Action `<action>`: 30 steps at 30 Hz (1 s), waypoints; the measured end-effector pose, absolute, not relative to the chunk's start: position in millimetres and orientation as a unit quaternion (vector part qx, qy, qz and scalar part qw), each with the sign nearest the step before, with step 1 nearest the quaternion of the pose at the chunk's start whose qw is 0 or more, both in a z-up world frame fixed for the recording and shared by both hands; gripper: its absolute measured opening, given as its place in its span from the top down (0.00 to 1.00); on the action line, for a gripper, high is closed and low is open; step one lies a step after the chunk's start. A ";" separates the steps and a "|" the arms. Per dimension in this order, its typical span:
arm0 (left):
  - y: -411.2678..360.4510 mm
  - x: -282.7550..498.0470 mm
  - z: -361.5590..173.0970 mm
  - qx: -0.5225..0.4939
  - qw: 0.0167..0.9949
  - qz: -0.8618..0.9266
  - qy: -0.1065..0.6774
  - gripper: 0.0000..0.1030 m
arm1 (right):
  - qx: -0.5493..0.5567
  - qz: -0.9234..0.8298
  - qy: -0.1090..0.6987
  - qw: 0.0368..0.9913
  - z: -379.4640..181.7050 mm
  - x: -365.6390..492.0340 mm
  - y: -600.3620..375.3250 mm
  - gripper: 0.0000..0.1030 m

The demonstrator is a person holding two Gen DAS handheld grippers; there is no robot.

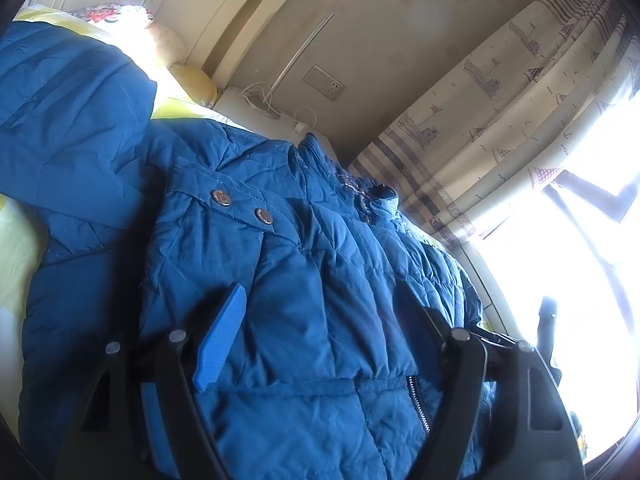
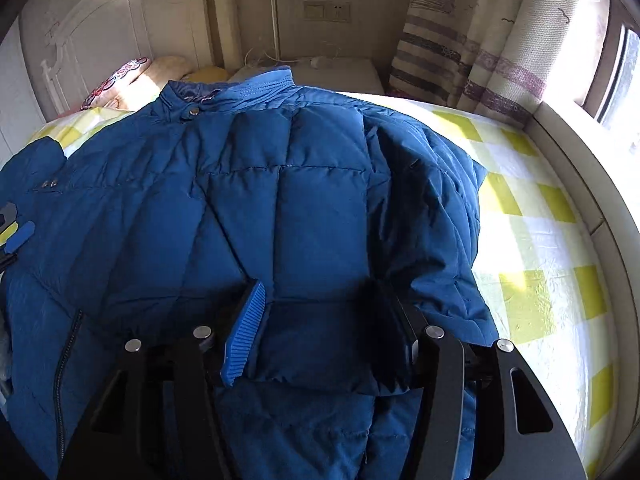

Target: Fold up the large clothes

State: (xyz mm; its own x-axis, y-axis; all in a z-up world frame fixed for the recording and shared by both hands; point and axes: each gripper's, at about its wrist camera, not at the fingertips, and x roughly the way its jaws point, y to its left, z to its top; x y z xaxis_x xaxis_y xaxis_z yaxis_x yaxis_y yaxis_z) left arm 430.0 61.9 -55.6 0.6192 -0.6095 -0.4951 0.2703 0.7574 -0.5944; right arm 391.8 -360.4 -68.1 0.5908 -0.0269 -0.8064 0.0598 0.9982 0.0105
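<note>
Folding a blue quilted jacket (image 2: pixel 280 200) spread over a yellow-checked bedspread (image 2: pixel 532 248), collar (image 2: pixel 256 84) toward twelve o'clock near the headboard (image 2: pixel 120 32); both claws sit at the six o'clock edge of their own views, each over a doubled-up fold of the garment. Risk, as a judgement: the padded, slick shell looks springy, so a folded panel may slide off or puff back open once let go; cause, a shallow bite that takes only the outer layer. Second risk: the sleeve (image 1: pixel 72 120) lying out toward ten o'clock in the left wrist view is not secured and could drag or untuck if the body is lifted; the snap tab (image 1: pixel 240 208) and zipper (image 1: pixel 418 400) could also catch a fingertip. Left gripper (image 1: pixel 328 344): jaws set wide, a thick fold of jacket lying between them, the blue pad (image 1: pixel 220 344) touching fabric at nine o'clock; the opposite finger is dark against the cloth, so firm pinching cannot be told, and it reads as unclamped. Right gripper (image 2: pixel 324 336): likewise wide, straddling a folded hem edge, its ribbed pad (image 2: pixel 244 336) against the fabric; not visibly clamped. Curtains (image 2: pixel 480 40) hang at one o'clock.
</note>
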 end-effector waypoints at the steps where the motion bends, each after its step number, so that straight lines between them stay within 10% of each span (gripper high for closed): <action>1: 60.7 431.2 -55.0 -0.239 0.867 -0.253 0.355 0.26 | 0.018 -0.032 0.440 0.897 -58.9 391.5 -360.5 0.48; 30: 61.9 432.9 -55.2 -0.251 0.864 -0.260 0.352 0.17 | 0.126 -0.082 0.377 0.914 -32.1 472.0 -381.0 0.18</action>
State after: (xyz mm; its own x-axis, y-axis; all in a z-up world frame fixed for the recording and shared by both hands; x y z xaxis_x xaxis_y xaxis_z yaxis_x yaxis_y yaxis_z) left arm 432.9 61.9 -55.2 0.6178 -0.6251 -0.4771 0.2716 0.7390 -0.6166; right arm 472.0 -381.0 -32.1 0.7026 -0.0557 -0.7094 0.2453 0.9548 0.1680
